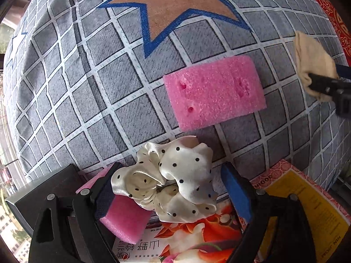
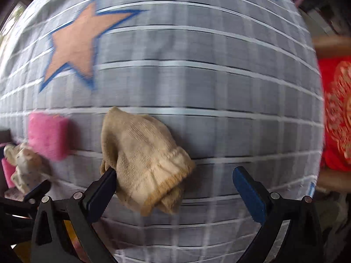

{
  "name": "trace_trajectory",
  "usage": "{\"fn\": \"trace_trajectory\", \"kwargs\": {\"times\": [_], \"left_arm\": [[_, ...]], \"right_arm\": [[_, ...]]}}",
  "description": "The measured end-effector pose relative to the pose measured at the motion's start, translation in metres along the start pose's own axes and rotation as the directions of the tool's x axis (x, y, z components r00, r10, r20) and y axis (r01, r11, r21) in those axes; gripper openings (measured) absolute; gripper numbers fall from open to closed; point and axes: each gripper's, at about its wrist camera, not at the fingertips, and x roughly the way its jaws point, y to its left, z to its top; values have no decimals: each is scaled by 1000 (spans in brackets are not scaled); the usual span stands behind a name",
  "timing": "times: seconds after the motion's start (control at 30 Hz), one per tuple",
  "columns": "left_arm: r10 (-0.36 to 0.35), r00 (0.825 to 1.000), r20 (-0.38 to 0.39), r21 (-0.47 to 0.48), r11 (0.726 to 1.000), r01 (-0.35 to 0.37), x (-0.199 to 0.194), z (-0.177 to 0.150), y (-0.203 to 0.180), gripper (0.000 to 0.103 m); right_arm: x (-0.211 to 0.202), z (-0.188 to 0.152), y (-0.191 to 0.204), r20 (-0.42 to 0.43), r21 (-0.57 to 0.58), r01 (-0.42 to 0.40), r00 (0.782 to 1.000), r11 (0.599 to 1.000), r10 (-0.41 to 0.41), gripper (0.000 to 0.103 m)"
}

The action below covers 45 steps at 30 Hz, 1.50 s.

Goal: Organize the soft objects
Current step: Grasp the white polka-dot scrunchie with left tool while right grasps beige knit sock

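Checked cushion with sponge and box

A grey cushion (image 1: 92,92) with a white grid and a blue-edged tan star (image 1: 175,6) carries a pink foam sponge (image 1: 212,92) lying flat near its middle; a flower-printed box (image 1: 197,236) overlaps its near edge.

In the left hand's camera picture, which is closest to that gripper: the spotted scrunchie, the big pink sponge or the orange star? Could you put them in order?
From the left gripper, nearest first:
1. Spotted scrunchie, right between its fingers.
2. Big pink sponge, just beyond, slightly to the right on the checked cloth.
3. Orange star, farthest, printed at the top of the cloth.
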Motion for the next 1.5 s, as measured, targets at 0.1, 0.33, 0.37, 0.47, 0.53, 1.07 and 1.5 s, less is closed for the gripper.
{"fn": "trace_trajectory", "kwargs": {"times": [0.1,0.33,0.37,0.47,0.53,1.07,1.5], "left_arm": [[-16,1000,10,-1,1000,16,6,-1,-4,91],[-75,996,48,-27,997,77,13,-5,12,73],[-76,996,49,-29,997,77,13,-4,14,72],[-75,996,57,-38,996,77,13,-6,18,66],[-75,995,68,-42,996,78,13,-8,23,61],[-158,946,285,-87,978,189,-58,-19,62,29],[-198,891,408,139,978,153,-167,-26,-21,30]], "right_arm": [[-2,-3,-34,-14,103,-63,998,993,65,102],[-14,-6,-14,32,37,-135,991,990,133,102],[-12,-5,-8,29,26,-126,992,992,125,102],[3,-3,2,-8,15,-99,995,995,99,103],[7,-7,9,-9,2,-64,998,998,64,103],[-40,6,-24,114,19,-214,971,977,211,38],[-88,-47,-65,187,140,-333,934,933,305,38]]}}
